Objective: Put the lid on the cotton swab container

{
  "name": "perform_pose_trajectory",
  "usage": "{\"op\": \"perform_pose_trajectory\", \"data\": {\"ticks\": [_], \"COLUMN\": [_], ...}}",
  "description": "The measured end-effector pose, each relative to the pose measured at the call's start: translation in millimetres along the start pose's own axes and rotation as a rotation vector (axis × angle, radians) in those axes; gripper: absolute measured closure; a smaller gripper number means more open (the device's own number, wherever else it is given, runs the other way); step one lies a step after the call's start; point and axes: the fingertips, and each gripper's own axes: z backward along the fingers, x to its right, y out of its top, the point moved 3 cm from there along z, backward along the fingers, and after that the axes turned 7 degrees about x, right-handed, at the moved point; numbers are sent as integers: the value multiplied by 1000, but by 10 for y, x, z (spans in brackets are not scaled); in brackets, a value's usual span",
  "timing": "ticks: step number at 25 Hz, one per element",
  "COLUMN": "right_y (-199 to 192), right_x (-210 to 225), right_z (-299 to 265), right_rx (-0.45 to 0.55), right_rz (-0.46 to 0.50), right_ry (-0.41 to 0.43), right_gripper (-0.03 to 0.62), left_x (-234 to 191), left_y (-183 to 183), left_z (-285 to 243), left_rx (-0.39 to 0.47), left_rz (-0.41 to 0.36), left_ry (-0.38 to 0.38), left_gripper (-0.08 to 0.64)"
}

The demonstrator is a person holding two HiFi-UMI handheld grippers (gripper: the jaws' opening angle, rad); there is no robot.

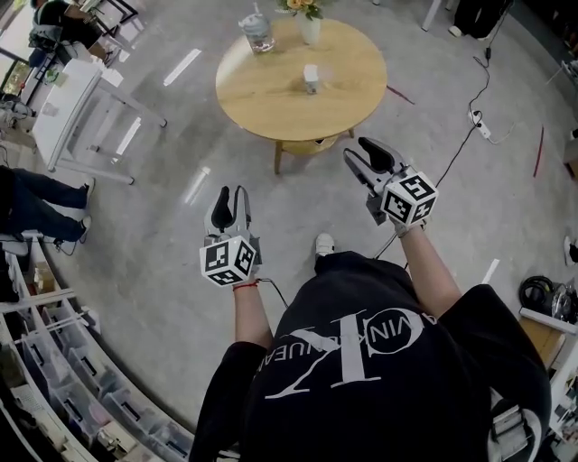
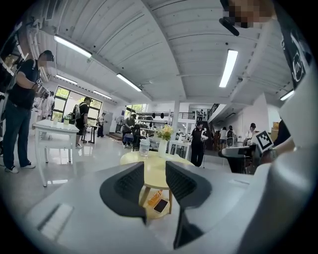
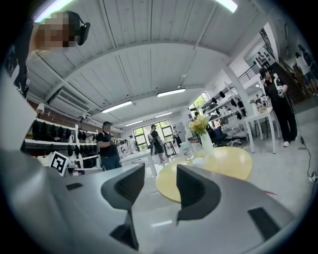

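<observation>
A round wooden table (image 1: 271,99) stands ahead of me on the grey floor. At its middle sits a small pale container (image 1: 311,78), too small to tell whether it has a lid. A clear jar (image 1: 257,33) and a vase of flowers (image 1: 310,23) stand at its far side. My left gripper (image 1: 230,192) hovers over the floor, short of the table, open with nothing between its jaws. My right gripper (image 1: 358,149) is near the table's front right edge, also open and empty. The left gripper view shows the table (image 2: 149,163) between the left gripper's (image 2: 155,171) jaws.
A white table (image 1: 68,99) stands at the left with a seated person's legs (image 1: 41,203) near it. Shelves of bins (image 1: 81,397) run along the bottom left. A cable and power strip (image 1: 481,126) lie on the floor at the right. The table's lower shelf (image 2: 154,208) holds a phone.
</observation>
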Motion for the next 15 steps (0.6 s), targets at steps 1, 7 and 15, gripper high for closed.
{"op": "perform_pose_trajectory", "data": {"ticks": [1, 7, 15], "right_y": [-1, 22, 94], "right_x": [48, 253, 519], "right_z": [-68, -451, -710], "right_rx": [1, -6, -7], "right_rz": [-6, -14, -12], "right_ry": [-4, -18, -38], "right_gripper": [425, 425, 423], "left_x": [-35, -223, -268], "left_y": [8, 108, 142], "left_z": [-82, -544, -1062], "left_rx": [-3, -5, -8], "left_rz": [-2, -11, -6], "left_ry": [-4, -34, -84], "left_gripper": [439, 436, 433]}}
